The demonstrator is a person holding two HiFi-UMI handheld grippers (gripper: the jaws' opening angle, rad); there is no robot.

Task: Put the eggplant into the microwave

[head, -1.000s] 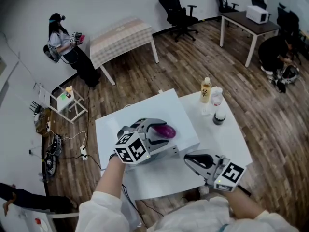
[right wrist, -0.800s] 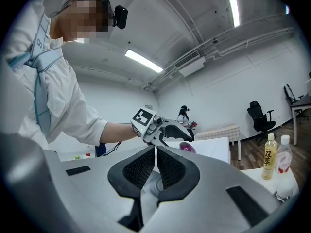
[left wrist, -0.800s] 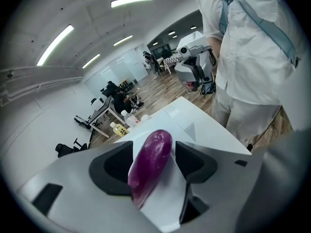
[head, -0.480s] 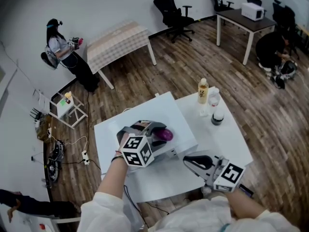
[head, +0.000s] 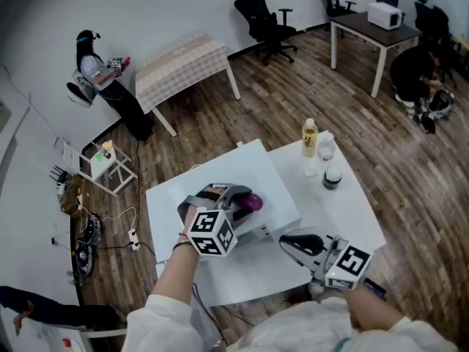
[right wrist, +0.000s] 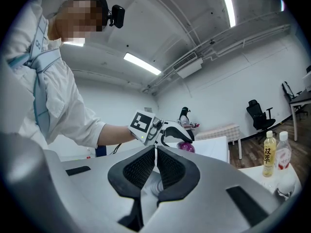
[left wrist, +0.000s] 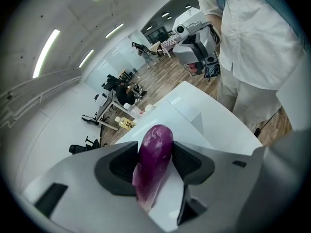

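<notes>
With the eggplant (left wrist: 152, 176) grasped on top of the white microwave (head: 242, 167) on the desk (head: 344, 211) by the just-closed-in jaws of the left gripper (left wrist: 154, 152), and the right gripper (right wrist: 155, 152) clenched empty, insertion was judged outstanding.

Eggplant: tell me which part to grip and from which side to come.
Probably grip the eggplant across its narrow middle, coming from above, jaws astride its long axis: it lies long and slim. The left gripper has just been closing its jaws there, eggplant between them.
</notes>
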